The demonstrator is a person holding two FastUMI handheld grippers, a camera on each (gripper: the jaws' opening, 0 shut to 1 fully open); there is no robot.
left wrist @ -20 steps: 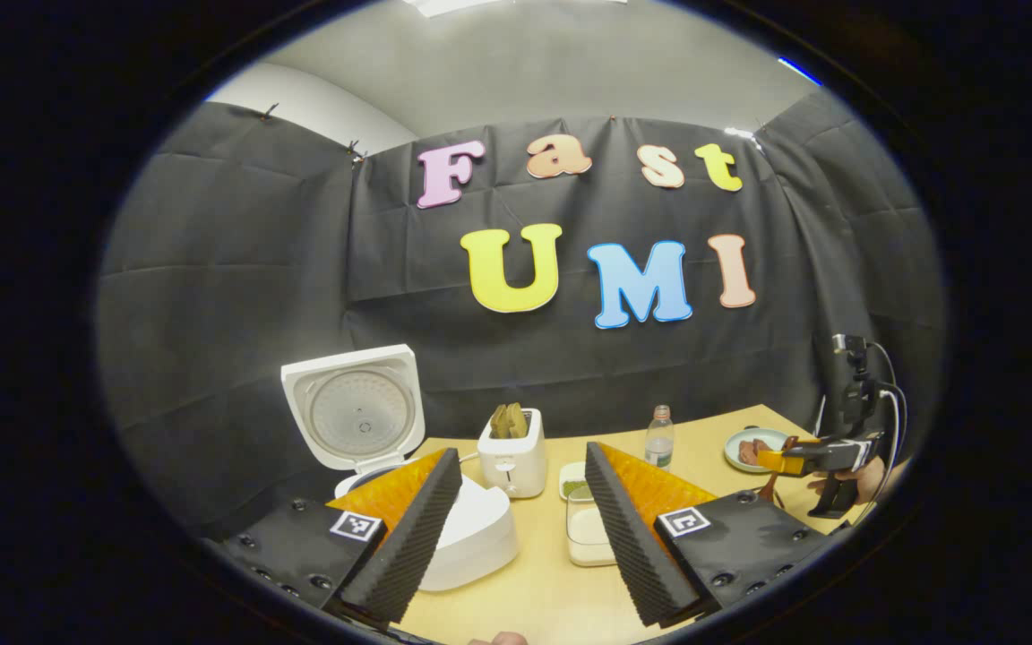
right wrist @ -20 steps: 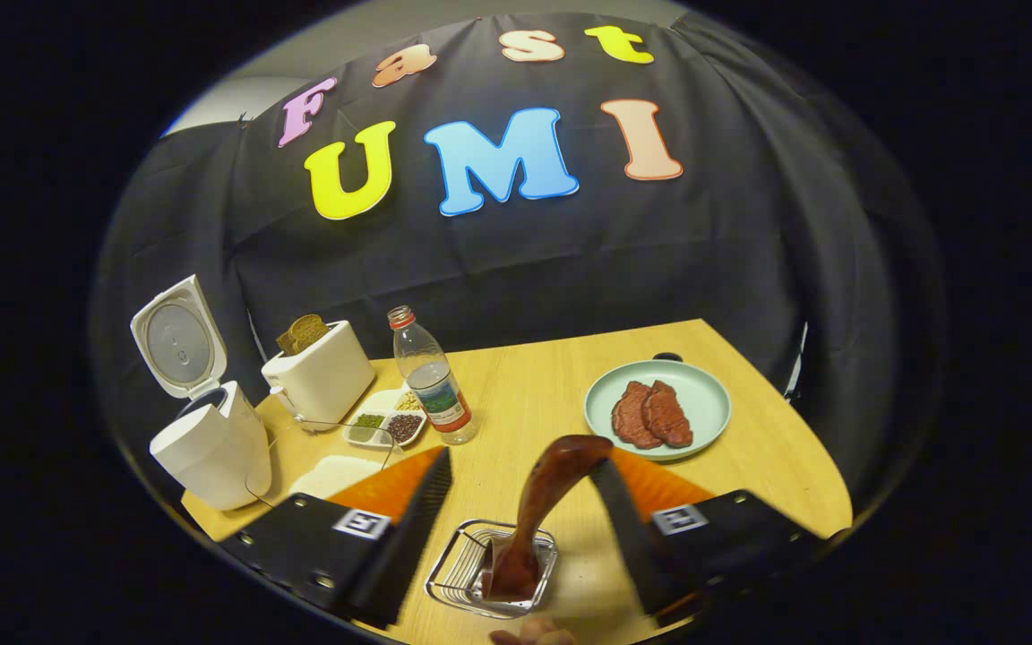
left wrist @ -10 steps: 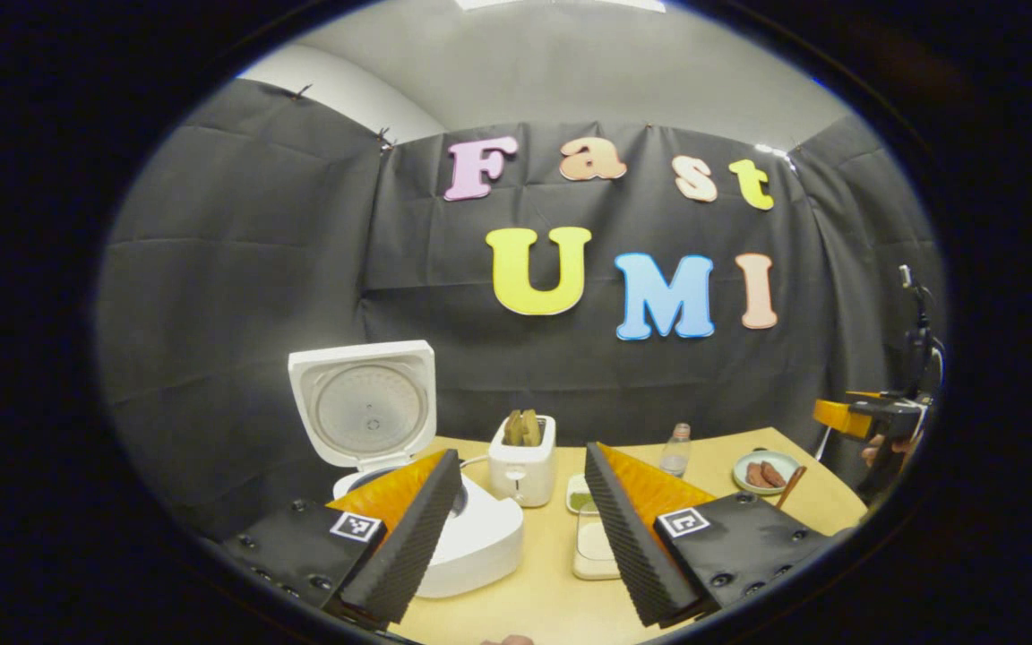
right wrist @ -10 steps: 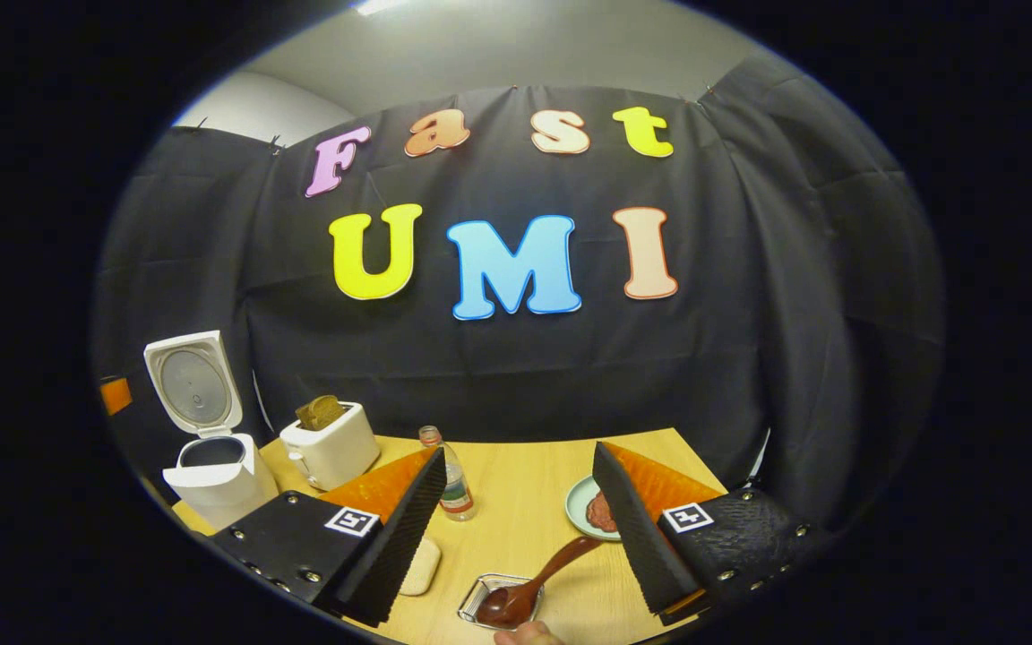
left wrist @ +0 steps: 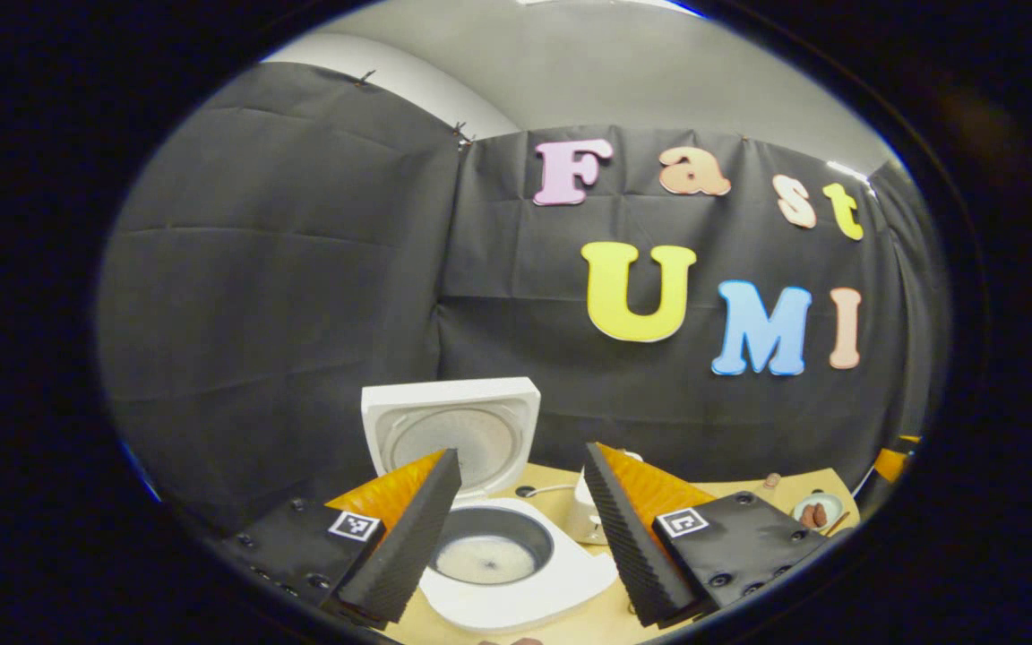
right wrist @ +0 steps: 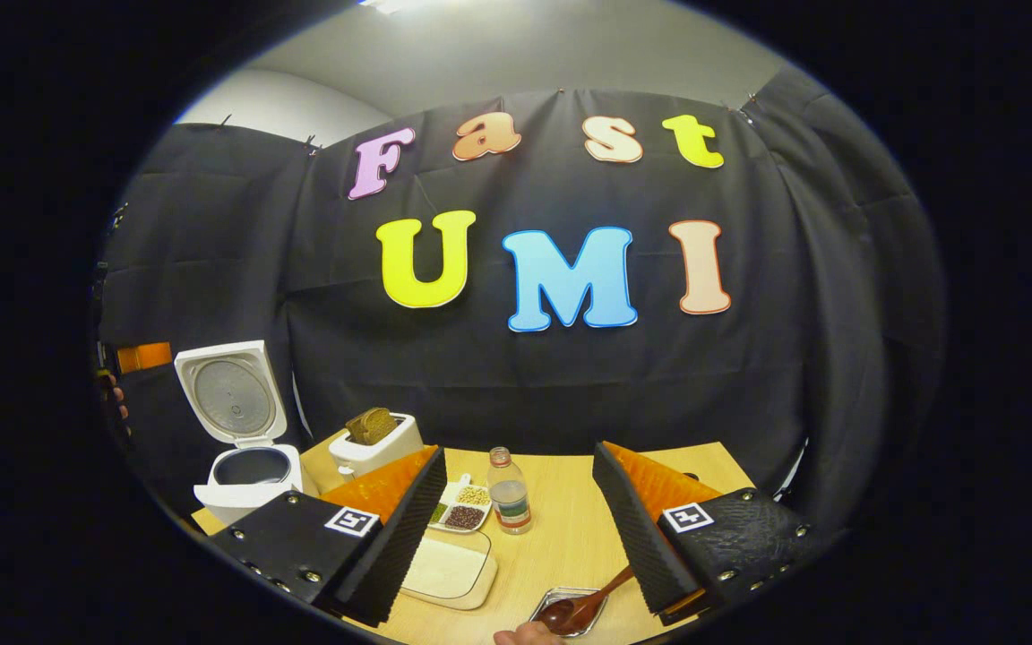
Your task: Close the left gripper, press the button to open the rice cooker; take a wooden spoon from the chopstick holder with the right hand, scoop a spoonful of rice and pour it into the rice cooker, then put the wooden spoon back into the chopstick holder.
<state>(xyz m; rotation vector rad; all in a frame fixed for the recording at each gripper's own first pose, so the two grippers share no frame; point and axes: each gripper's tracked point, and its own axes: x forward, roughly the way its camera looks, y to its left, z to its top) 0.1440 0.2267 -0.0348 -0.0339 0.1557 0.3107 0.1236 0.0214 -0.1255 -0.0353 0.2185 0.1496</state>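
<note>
Wooden table [right wrist: 561, 537] with toaster [right wrist: 377, 443], bottle [right wrist: 509, 493], open rice cooker [left wrist: 498, 564]

Light is coming from overhead, with a ceiling fixture [right wrist: 391, 5] glaring white at the top edge of the right gripper view. The table [right wrist: 561, 537] ahead of the right gripper [right wrist: 520, 528] is showing evenly lit, with soft, faint shadows. The booth's cloth wall is staying dim and swallowing light. Fisheye distortion is bending everything towards the edges, and far objects beyond the left gripper [left wrist: 520, 528] are looking small and slightly soft.
</note>
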